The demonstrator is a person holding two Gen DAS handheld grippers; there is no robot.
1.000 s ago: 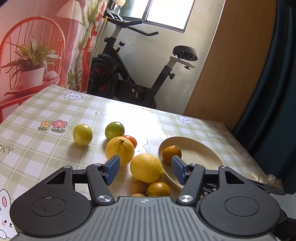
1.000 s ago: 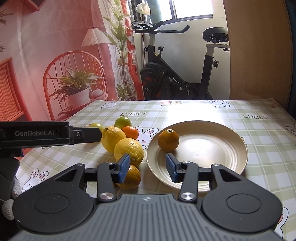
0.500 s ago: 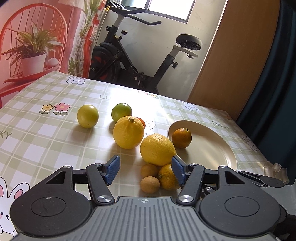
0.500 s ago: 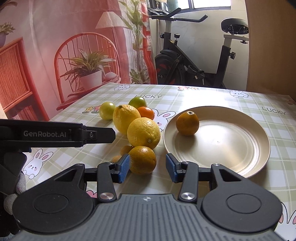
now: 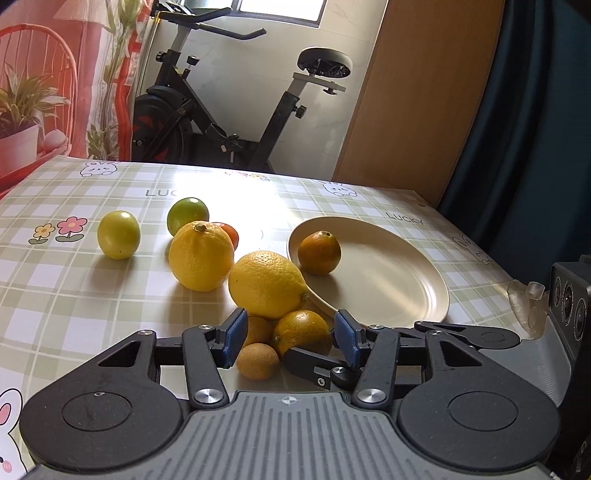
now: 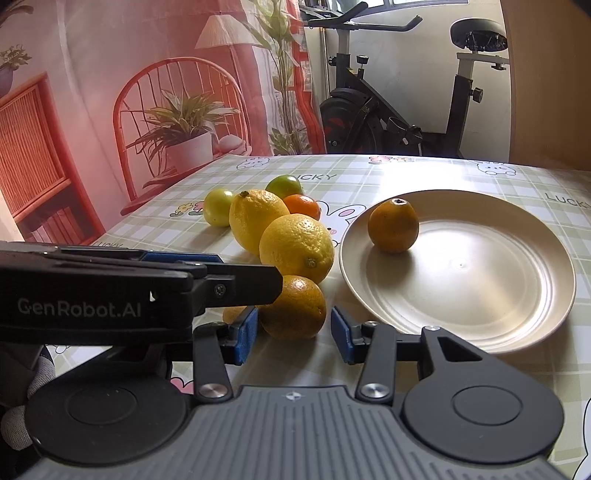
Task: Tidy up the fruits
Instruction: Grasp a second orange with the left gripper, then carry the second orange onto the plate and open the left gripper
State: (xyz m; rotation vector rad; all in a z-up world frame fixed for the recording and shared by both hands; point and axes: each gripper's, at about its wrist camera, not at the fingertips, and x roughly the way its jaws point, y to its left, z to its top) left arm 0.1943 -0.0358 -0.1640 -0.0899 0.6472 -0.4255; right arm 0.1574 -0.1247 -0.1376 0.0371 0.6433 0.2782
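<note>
Grippers [image 6: 291,334] nearer — two lemons [image 5: 201,256]

I'm working in a home: an exercise bike [image 5: 236,110] stands by a window [image 5: 280,9], a printed backdrop [image 6: 147,92] of a chair and potted plant hangs beside it, and the table [image 5: 55,295] wears a bunny-patterned checked cloth.

Glossy checked oilcloth covers the table [image 6: 424,173]; smooth, satin-sheened plate [image 6: 517,295]; dimpled, pitted rind on lemons [image 5: 267,284]; matt black plastic claw [image 6: 291,334] with blue pads.
</note>
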